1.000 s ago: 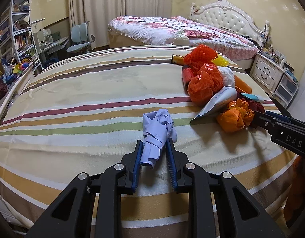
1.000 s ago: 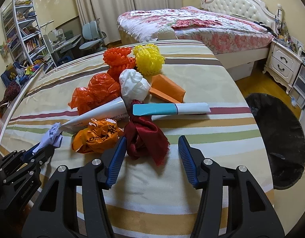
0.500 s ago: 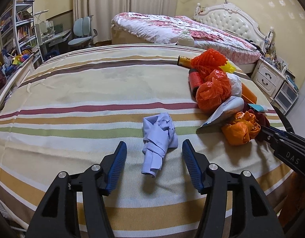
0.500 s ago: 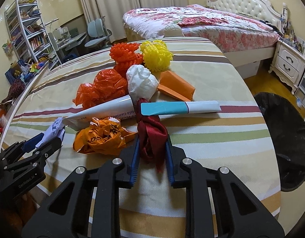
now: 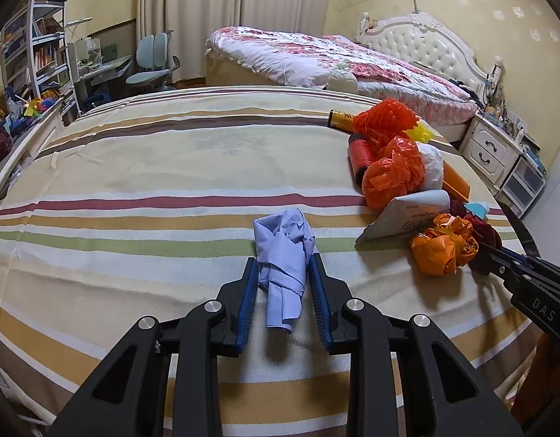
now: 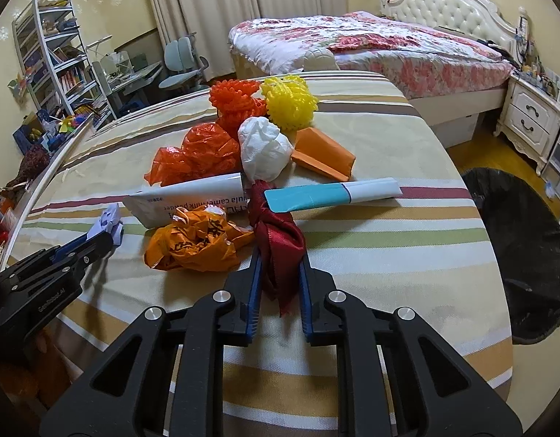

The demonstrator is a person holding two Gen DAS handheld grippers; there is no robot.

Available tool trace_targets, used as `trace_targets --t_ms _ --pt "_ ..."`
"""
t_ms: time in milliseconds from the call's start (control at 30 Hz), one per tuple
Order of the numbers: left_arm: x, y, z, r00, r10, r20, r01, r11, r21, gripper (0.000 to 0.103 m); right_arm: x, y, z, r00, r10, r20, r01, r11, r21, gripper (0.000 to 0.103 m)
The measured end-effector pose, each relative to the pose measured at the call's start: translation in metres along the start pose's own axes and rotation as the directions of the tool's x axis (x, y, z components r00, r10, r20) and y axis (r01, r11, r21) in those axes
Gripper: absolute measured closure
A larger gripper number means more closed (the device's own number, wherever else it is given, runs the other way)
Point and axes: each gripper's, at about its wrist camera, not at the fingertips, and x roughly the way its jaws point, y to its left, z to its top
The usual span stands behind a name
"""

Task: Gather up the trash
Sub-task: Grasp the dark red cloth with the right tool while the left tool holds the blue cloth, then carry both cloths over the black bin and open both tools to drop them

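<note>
Half a second earlier the left gripper (image 5: 284,271) stood wide apart; its blue-padded fingers had since closed against the crumpled pale-blue paper wad (image 5: 284,255), which lay on the striped tablecloth (image 5: 134,189) with its long axis running away from the camera. The right gripper (image 6: 279,267) was clamped on a knotted dark-red satin ribbon (image 6: 278,235), glossy and creased, its frayed tail hanging toward the camera. Just beside it lay a crinkled orange plastic bag (image 6: 196,242), a white paper tube (image 6: 185,202) and spiky yellow mesh (image 6: 289,103).

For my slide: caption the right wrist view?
Right gripper shut on red cloth beside trash pile on striped table.
</note>
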Motion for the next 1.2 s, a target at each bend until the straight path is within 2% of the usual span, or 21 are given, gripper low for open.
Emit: trace_targets --t_ms 367,567,767,1033,1200 --pt "-0.022 -0.004 0.003 0.997 0.015 0.07 -0.017 1.0 0.025 0.074 -0.016 0.007 0.002 0.999 -0.005 0.05 0.006 1.0 -0.012 0.086" --pt "-0.031 -0.009 0.009 0.995 0.006 0.1 -0.009 0.999 0.035 0.074 -0.028 0.013 0.004 0.997 0.005 0.081 -0.003 1.0 -0.028 0.086" --pt "-0.034 -0.016 0.014 0.993 -0.017 0.117 0.012 0.999 0.039 0.074 -0.038 0.004 0.006 0.994 -0.024 0.106 0.026 1.0 -0.013 0.086" --pt "-0.039 -0.053 0.025 0.983 -0.104 0.149 0.09 0.991 0.094 0.074 -0.058 -0.032 0.009 0.983 -0.105 0.15 0.097 0.994 0.055 0.086" --pt "-0.039 -0.09 0.036 0.97 -0.179 0.163 0.155 0.976 0.15 0.074 -0.072 -0.065 0.012 0.965 -0.189 0.183 0.171 0.979 0.108 0.086"
